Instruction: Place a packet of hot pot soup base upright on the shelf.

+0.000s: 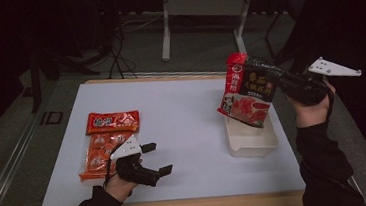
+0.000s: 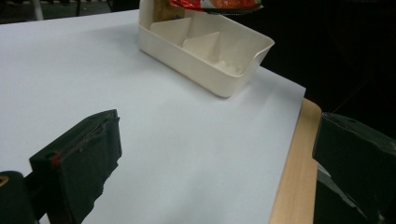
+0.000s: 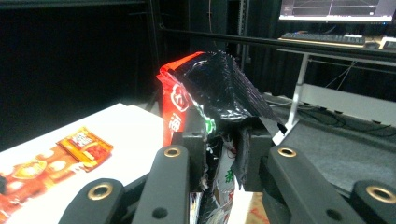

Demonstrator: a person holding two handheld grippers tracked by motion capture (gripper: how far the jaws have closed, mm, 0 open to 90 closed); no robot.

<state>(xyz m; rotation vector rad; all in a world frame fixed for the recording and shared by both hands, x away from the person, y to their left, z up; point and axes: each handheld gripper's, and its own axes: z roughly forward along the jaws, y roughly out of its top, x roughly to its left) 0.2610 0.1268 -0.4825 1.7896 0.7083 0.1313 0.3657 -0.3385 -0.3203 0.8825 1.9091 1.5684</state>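
Right tool (image 1: 275,79) is clamped on the top edge of a red-and-black sauce packet (image 1: 244,93), gripping the sealed upper corner so the packet hangs free below the jaws, tilted. In the right gripper view the two black jaws pinch the crumpled foil (image 3: 219,93) between them. Directly beneath the hanging packet sits a cream plastic bin (image 1: 251,139) on the white surface (image 1: 182,118); the packet's lower edge hovers over the bin's rim, apparently held there to be lowered in. Left tool (image 1: 157,159) rests low over the near edge of the surface, its jaws wide apart with nothing between them, pointing across toward the bin (image 2: 205,51). Just behind the left tool lie two orange-red snack packs (image 1: 107,145), one beyond the other, probably waiting their turn.
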